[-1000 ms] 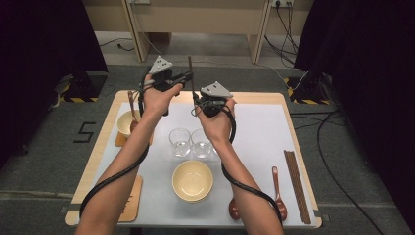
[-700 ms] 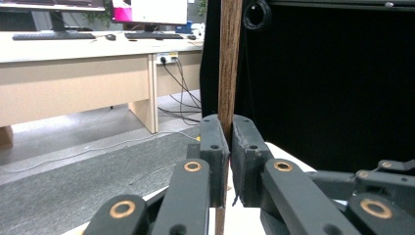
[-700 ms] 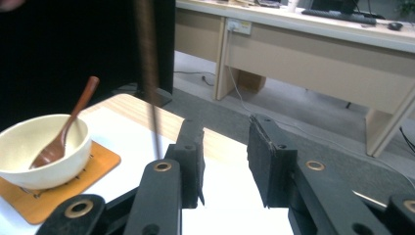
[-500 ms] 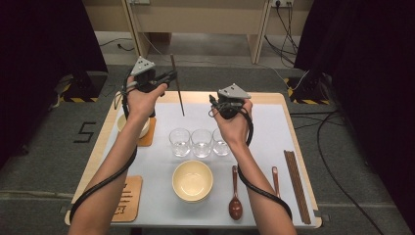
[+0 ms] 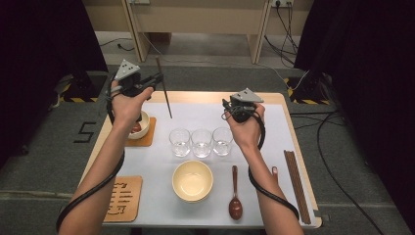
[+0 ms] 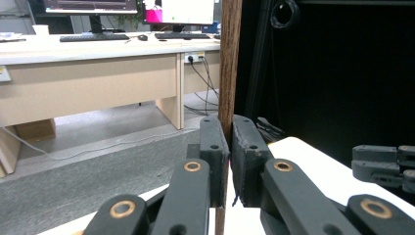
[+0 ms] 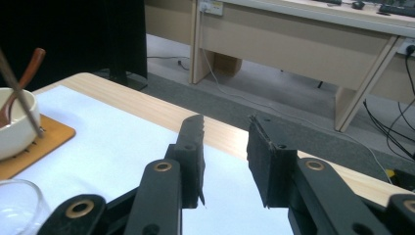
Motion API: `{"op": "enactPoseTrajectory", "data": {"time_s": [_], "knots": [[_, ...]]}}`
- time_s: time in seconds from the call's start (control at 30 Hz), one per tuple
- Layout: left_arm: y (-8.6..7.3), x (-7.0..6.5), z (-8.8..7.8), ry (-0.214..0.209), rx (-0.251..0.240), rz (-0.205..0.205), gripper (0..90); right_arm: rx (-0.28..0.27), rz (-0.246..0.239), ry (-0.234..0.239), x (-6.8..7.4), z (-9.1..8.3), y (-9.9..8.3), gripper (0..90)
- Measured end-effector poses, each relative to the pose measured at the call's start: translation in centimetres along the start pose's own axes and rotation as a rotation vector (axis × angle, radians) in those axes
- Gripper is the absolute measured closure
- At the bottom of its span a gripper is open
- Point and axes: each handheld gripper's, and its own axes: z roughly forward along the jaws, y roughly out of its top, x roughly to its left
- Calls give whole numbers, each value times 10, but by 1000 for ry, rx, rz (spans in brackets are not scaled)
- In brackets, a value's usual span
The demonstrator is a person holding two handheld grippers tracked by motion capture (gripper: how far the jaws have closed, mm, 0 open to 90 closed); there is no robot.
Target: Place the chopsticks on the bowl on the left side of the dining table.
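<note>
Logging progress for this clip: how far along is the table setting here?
Already laid out: three glasses in a row, a yellow bowl, a spoon beside it, and a chopstick pair at the right edge. In hand: the left gripper is shut on a single dark chopstick, held above the table. The right gripper is open and empty. Left, probably: setting that chopstick down.

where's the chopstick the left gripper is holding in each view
high view: the chopstick stands upper left, slanting from the left gripper down to the white mat.
left gripper view: an upright brown stick at centre, clamped between the jaws.
right gripper view: a thin slanted stick at far left, before the white bowl.
shared landmark: that white bowl on its wooden coaster.
</note>
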Motion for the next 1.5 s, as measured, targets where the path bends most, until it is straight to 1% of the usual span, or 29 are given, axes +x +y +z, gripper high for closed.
{"op": "enactPoseTrajectory", "data": {"time_s": [0.13,0.3,0.37,0.4,0.43,0.5,0.57,0.63,0.7,0.83,0.87,0.93,1.03,1.07,1.2,1.33,1.5], "knots": [[-3,4,-8,14,3,-3,836,8,4,-14,-6,-2,-6,671],[-8,9,-18,32,11,-3,836,4,6,-30,-11,-4,-10,670],[-10,12,-25,41,10,-6,836,1,12,-40,-16,-7,-12,667],[-10,12,-25,41,10,-6,836,1,12,-40,-16,-7,-12,667],[-11,13,-27,44,9,-7,836,0,22,-43,-18,-8,-13,667],[-13,14,-31,51,5,-16,836,-1,31,-53,-21,-11,-15,665],[-16,16,-36,47,1,-38,836,-7,38,-64,-25,-14,-18,665],[-17,17,-38,53,2,-32,836,-3,42,-64,-27,-16,-19,664],[-19,18,-41,53,-1,-38,836,-7,45,-72,-30,-18,-22,663],[-24,20,-47,64,5,-33,836,1,55,-87,-38,-24,-28,660],[-25,21,-48,67,5,-34,836,1,55,-87,-38,-24,-28,660],[-27,22,-52,73,7,-33,836,-1,67,-92,-41,-27,-32,660],[-32,25,-59,90,13,-38,836,0,75,-109,-50,-33,-40,659],[-32,25,-59,90,13,-38,836,0,75,-109,-50,-33,-40,659],[-37,30,-67,109,21,-44,836,10,91,-131,-59,-42,-48,659],[-43,35,-75,126,26,-47,836,7,92,-143,-63,-45,-53,659],[-47,38,-81,140,26,-52,835,6,86,-152,-67,-48,-58,659]]}}
